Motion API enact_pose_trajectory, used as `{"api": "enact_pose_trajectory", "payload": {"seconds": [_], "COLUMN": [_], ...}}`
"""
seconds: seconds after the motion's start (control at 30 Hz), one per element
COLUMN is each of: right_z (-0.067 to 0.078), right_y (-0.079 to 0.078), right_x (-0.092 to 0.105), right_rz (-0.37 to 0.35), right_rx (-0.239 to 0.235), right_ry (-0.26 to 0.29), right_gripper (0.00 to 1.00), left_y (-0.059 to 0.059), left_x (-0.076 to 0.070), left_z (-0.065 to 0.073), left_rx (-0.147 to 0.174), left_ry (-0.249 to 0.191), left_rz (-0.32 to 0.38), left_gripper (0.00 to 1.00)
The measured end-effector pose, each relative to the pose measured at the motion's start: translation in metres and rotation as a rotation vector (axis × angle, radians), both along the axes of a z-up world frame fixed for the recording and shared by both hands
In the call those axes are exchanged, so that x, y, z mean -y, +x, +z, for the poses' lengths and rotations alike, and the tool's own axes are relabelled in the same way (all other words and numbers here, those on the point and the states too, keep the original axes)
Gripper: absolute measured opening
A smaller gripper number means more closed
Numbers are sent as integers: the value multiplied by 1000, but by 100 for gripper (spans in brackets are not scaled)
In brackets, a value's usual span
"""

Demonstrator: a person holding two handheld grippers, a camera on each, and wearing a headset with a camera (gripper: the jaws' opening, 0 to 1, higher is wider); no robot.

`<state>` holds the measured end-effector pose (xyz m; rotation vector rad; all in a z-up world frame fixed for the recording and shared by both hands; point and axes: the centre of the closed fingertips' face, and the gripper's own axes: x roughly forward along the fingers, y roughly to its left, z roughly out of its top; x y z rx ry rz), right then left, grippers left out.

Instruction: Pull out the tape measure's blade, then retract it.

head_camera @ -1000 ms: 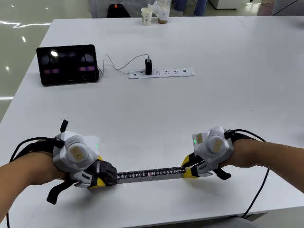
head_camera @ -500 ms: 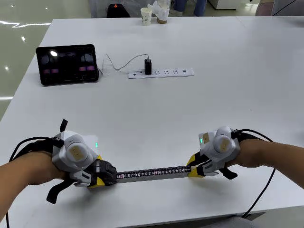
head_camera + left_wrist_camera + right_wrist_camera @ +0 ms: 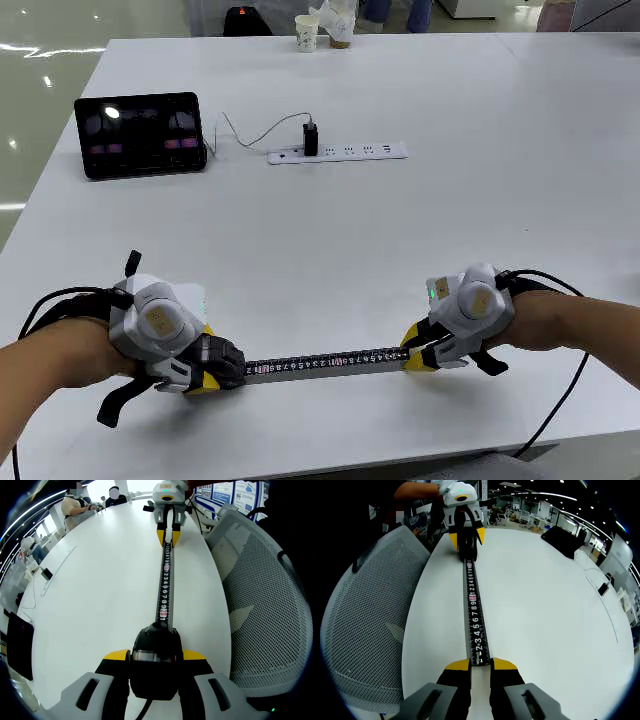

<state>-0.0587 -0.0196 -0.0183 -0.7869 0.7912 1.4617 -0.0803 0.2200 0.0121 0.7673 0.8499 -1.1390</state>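
A black tape measure case (image 3: 226, 362) sits low over the white table (image 3: 330, 230) near its front edge, with my left gripper (image 3: 208, 368) shut on it. From the case a black blade with white numbers (image 3: 325, 362) runs right to my right gripper (image 3: 416, 360), which is shut on the blade's tip. In the left gripper view the case (image 3: 156, 655) sits between the yellow-tipped jaws of my left gripper (image 3: 156, 656) and the blade (image 3: 164, 585) stretches away to the right gripper (image 3: 167, 534). In the right gripper view my right gripper (image 3: 481, 665) pinches the blade (image 3: 474, 615), and the left gripper (image 3: 465, 536) holds the case far off.
A dark tablet (image 3: 140, 134) stands at the back left. A white power strip (image 3: 340, 152) with a black plug and cable lies mid-table. Paper cups (image 3: 308, 32) stand at the far edge. A grey mesh chair (image 3: 260, 600) is beside the table's near edge.
My right gripper has moved further right with the blade's tip, so more blade is drawn out of the case. The left gripper and case have stayed in place.
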Motion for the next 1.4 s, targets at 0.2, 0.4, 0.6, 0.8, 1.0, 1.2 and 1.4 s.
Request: {"api": "enact_pose_trajectory", "payload": {"seconds": [0.2, 0.4, 0.6, 0.8, 1.0, 1.2, 1.4], "right_z": [1, 2, 2, 3, 3, 4, 3], "right_y": [0, 1, 1, 2, 2, 2, 0], "right_x": [4, 8, 10, 11, 11, 10, 9], "right_rz": [-5, -8, -11, -13, -21, -21, 32], "right_rx": [-1, -1, -3, -4, -15, -26, -16], "right_ry": [0, -4, -5, -6, -10, -31, -95], "right_gripper": [10, 10, 10, 10, 11, 12, 12], "left_y": [0, -1, -1, 0, 0, 1, 1], "left_x": [0, 0, 0, -1, 0, 1, 2], "left_z": [0, 0, 0, 0, -1, 0, -1], "left_rx": [0, 1, 0, -1, 1, -4, -5], "left_ry": [0, 0, 0, 0, 4, 1, 22], "left_rz": [-1, -2, -2, -2, -7, -2, -10], "left_gripper": [32, 32, 32, 32, 32, 32, 33]}}
